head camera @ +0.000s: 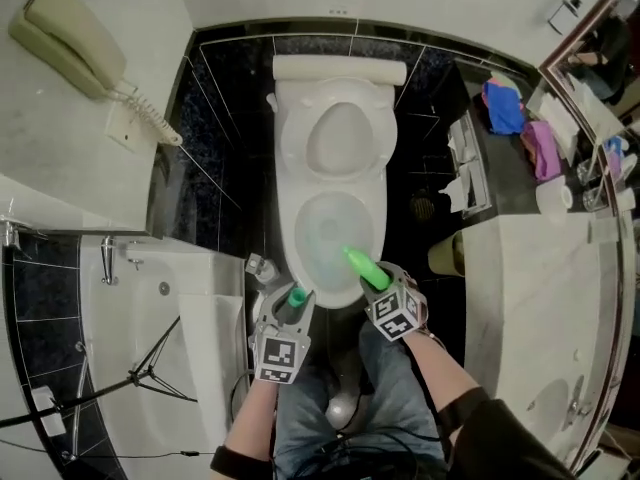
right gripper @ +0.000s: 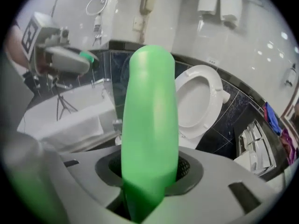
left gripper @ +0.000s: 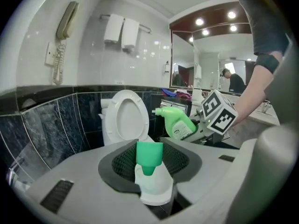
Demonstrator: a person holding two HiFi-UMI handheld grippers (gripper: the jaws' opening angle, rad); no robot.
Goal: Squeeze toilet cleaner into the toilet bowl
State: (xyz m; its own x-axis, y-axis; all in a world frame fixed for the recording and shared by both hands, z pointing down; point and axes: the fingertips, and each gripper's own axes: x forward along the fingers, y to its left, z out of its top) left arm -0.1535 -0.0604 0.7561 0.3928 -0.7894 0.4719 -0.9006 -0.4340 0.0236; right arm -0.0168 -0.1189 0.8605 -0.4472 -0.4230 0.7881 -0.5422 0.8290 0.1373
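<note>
The white toilet (head camera: 335,148) stands with lid and seat up, and its bowl (head camera: 333,233) is open below me. My right gripper (head camera: 377,280) is shut on the green cleaner bottle (head camera: 362,267), whose neck slants out over the bowl's front rim. In the right gripper view the bottle (right gripper: 149,125) fills the space between the jaws. My left gripper (head camera: 292,306) is shut on the bottle's green and white cap (left gripper: 149,162), just left of the bowl's front. The left gripper view also shows the bottle (left gripper: 179,122) to the right of the toilet (left gripper: 124,118).
A bathtub (head camera: 150,308) with a tripod (head camera: 150,373) in it lies to the left. A wall phone (head camera: 70,33) hangs above it. The vanity counter (head camera: 540,298) runs along the right, with cloths (head camera: 503,106) on it. A person's legs are under the grippers.
</note>
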